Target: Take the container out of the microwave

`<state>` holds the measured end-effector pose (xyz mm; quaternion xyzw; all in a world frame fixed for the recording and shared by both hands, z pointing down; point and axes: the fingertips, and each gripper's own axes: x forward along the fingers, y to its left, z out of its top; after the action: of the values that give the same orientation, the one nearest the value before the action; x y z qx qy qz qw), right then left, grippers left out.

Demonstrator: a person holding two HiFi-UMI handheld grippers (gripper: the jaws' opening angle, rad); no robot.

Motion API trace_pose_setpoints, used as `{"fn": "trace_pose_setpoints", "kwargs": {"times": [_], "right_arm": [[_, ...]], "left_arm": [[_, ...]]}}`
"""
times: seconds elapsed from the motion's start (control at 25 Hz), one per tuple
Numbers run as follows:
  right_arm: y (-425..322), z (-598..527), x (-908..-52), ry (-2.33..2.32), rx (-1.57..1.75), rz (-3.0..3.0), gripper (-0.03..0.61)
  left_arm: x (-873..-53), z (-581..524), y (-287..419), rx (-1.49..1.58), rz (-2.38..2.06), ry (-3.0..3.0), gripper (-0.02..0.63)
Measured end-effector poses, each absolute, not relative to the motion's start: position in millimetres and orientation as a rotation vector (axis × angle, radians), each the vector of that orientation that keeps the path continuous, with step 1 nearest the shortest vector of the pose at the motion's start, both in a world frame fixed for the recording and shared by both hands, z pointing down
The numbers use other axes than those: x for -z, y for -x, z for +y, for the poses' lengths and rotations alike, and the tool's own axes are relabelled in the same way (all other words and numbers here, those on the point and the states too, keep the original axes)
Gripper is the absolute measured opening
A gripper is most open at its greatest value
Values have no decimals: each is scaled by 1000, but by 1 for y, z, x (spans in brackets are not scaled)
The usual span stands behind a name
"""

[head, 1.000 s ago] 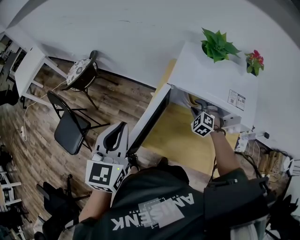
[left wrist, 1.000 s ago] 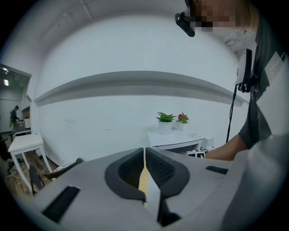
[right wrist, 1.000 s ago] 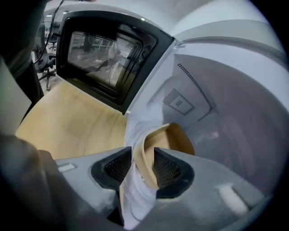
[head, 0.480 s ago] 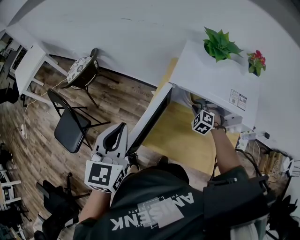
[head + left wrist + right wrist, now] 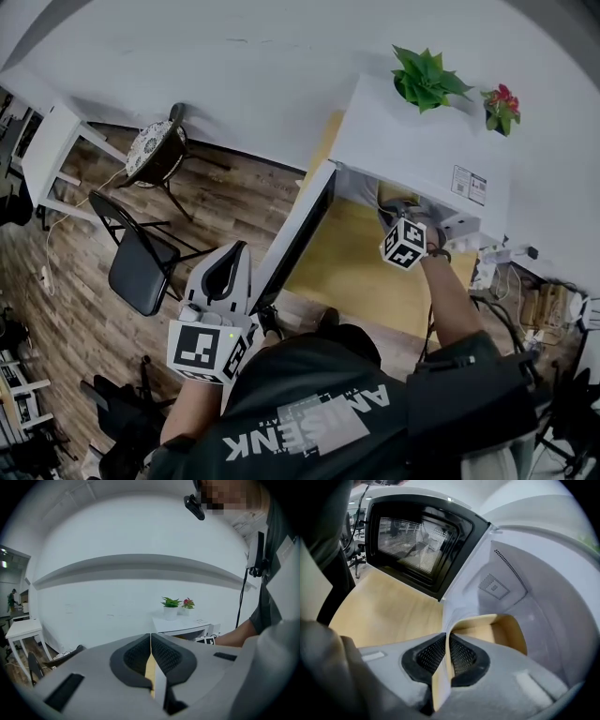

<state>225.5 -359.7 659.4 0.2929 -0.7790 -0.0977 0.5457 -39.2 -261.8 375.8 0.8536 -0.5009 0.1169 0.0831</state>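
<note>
The white microwave (image 5: 422,159) stands on a yellow table (image 5: 356,272) with its door (image 5: 300,234) swung open to the left. A tan container (image 5: 508,632) sits inside the cavity; in the head view only a bit of it (image 5: 385,196) shows. My right gripper (image 5: 447,637) reaches into the opening (image 5: 396,214). Its jaws have just been closing, and the container's near wall is now pinched between the pads. My left gripper (image 5: 242,255) hangs left of the door's free edge, apart from it. Its jaws (image 5: 150,637) are shut with nothing between them.
Two potted plants (image 5: 424,77) (image 5: 497,105) stand on top of the microwave. A black folding chair (image 5: 141,262) and a round stool (image 5: 155,145) stand on the wooden floor to the left, with a white table (image 5: 52,150) beyond. Cables (image 5: 511,272) hang at the right.
In the head view both grippers stay where they were, the right one at the microwave's mouth; only the view itself has shifted a little.
</note>
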Motion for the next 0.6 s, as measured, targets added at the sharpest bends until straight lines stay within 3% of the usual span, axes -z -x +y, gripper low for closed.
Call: {"fn": "trace_pose_setpoints", "kwargs": {"times": [0.6], "right_arm": [[-181, -282, -614, -796, -21, -1993, 20]], "left_arm": [[-367, -284, 11, -299, -1201, -2726, 3]]}}
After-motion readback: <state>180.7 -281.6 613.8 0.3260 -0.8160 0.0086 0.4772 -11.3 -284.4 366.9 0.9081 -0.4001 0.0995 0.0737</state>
